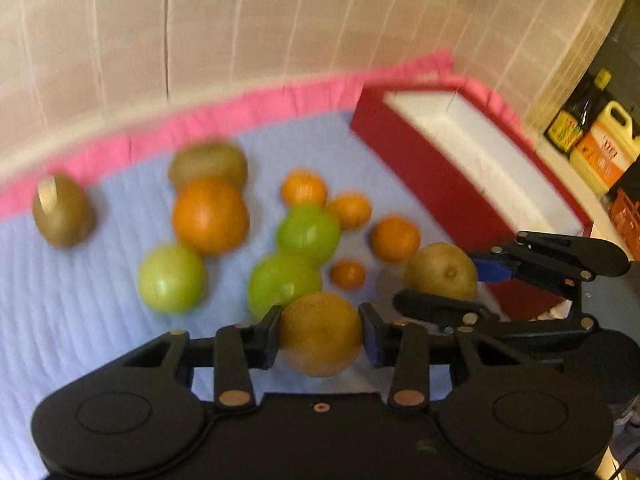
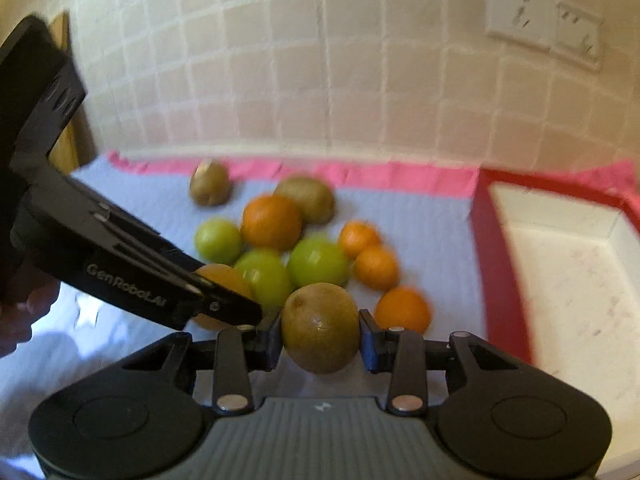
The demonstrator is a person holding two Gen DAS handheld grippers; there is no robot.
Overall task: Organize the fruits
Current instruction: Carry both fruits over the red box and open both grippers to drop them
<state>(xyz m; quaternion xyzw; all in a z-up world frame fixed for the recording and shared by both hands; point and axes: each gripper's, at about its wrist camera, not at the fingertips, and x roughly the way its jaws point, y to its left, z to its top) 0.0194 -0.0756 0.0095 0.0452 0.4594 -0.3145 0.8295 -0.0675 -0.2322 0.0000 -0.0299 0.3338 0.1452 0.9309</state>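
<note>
On my left wrist view, the left gripper (image 1: 321,334) has its jaws drawn in narrow and clamped on a dull orange-yellow fruit (image 1: 320,334), one pad pressing each side; the fruit sits clear above the pale blue mat (image 1: 80,320). On my right wrist view, the right gripper (image 2: 321,334) is likewise closed down on a brown kiwi (image 2: 320,328), pads in contact left and right, the kiwi held off the mat. Each tool shows in the other's camera: the right gripper appears at the right of the left view with the kiwi between its fingers, near the red box (image 1: 436,184); the left gripper enters the right view from the left, just beside the right one, its fruit partly hidden behind its black finger. The remaining fruit lies grouped on the mat: a large orange (image 2: 271,222), three green apples (image 2: 318,262), small mandarins (image 2: 376,267) and two more kiwis (image 2: 209,185) toward the pink border (image 2: 360,172). The red box with its white interior stands at the right edge of the mat; I see nothing inside the part in view. Both views are motion-blurred.
</note>
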